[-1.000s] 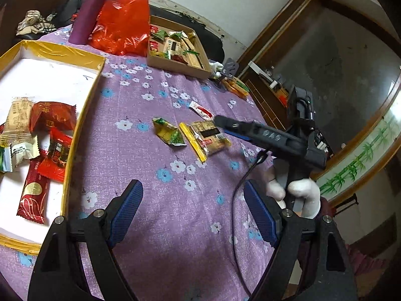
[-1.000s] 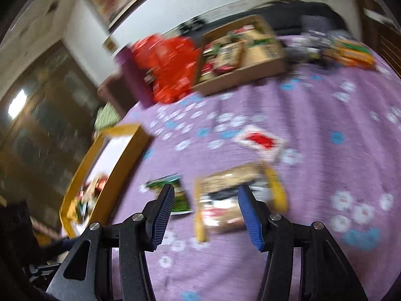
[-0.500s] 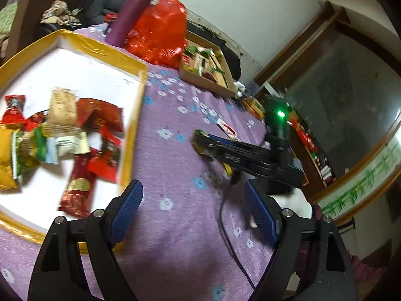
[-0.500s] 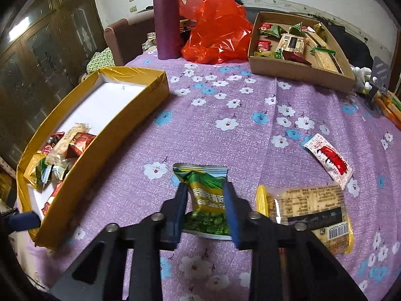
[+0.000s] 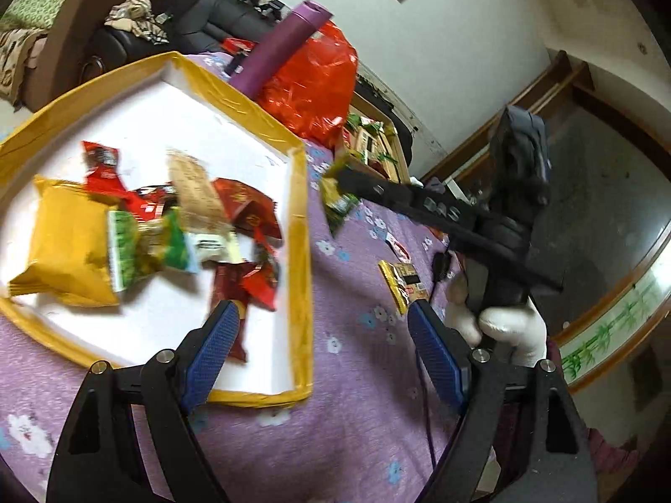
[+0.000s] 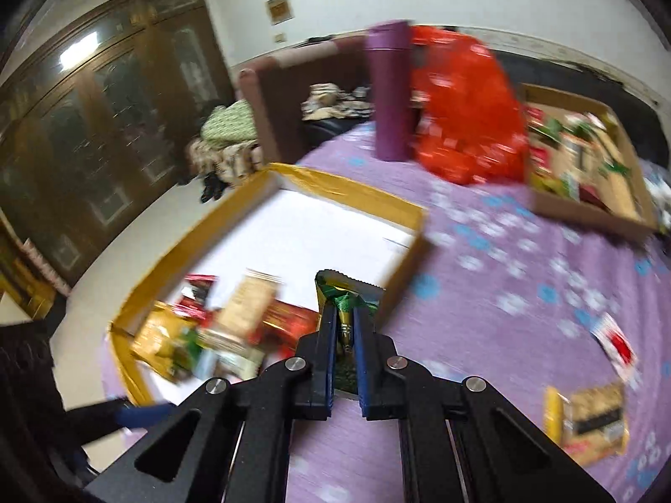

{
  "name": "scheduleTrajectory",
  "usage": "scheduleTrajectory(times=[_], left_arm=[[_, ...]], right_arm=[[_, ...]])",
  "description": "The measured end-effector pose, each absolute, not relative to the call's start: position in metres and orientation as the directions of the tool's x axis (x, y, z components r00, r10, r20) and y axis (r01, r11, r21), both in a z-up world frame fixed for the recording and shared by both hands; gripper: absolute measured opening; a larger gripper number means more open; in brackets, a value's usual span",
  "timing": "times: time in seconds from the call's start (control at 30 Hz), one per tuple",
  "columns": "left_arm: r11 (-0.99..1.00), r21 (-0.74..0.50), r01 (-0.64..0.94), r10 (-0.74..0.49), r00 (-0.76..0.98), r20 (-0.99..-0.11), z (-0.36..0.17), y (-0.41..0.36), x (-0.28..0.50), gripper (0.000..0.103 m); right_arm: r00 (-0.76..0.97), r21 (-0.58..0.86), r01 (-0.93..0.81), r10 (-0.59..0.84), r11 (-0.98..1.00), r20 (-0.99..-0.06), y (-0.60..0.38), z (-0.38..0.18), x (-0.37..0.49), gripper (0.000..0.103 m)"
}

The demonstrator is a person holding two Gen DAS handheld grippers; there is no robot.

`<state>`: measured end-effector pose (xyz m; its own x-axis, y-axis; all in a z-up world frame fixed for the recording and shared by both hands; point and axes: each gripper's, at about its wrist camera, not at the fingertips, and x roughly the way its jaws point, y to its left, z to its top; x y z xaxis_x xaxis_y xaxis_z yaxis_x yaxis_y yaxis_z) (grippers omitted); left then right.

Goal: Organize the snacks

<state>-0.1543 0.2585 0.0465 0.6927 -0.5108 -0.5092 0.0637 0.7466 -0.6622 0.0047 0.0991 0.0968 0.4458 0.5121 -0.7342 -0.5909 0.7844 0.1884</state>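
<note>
My right gripper (image 6: 344, 327) is shut on a green and gold snack packet (image 6: 346, 297) and holds it in the air by the near right wall of the yellow-walled white tray (image 6: 365, 199). In the left wrist view the same packet (image 5: 337, 201) hangs from the right gripper's tip (image 5: 348, 178) just right of the tray wall (image 5: 300, 251). Several snacks (image 5: 138, 226) lie in the tray. My left gripper (image 5: 323, 343) is open and empty, low over the tray's near right corner.
On the purple flowered cloth lie a yellow and brown packet (image 6: 591, 417) and a red and white packet (image 6: 614, 341). A purple bottle (image 6: 388, 92), a red plastic bag (image 6: 461, 105) and a cardboard box of snacks (image 6: 587, 159) stand at the back.
My right gripper closed on the green packet, lifted it off the cloth and carried it left to the tray. My left gripper swung left, over the tray corner.
</note>
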Motion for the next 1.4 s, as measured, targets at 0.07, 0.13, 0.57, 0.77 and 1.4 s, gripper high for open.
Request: scheduleTrajectory(times=[0.07,0.13,0.57,0.77,1.4], left_arm=[[0.741,-0.669,0.054,-0.505,0.701,-0.503,0.045,0.267,-0.158,0.083],[0.738,-0.674,0.039,-0.494,0.711,-0.5,0.045,0.275,-0.162,0.083],[0.762,-0.647,0.009,-0.47,0.695,-0.545,0.043,0.273,-0.164,0.083],[0.796,-0.604,0.048,-0.482,0.655,-0.583,0.049,0.241,-0.16,0.083],[0.856,-0.511,0.081,-0.439,0.634,-0.637,0.065,0.179,-0.149,0.09]], right_arm=[[0.434,0.172,-0.608,0.506,0.775,-0.745,0.122,0.094,0.006,0.008],[0.426,0.152,-0.619,0.492,0.771,-0.76,0.144,0.088,0.01,0.008],[0.515,0.11,-0.616,0.504,0.78,-0.693,0.147,0.099,-0.001,0.04],[0.533,0.163,-0.541,0.486,0.825,-0.692,0.061,0.093,-0.008,0.045],[0.558,0.33,-0.11,0.333,0.938,-0.76,-0.166,0.031,0.053,0.048]])
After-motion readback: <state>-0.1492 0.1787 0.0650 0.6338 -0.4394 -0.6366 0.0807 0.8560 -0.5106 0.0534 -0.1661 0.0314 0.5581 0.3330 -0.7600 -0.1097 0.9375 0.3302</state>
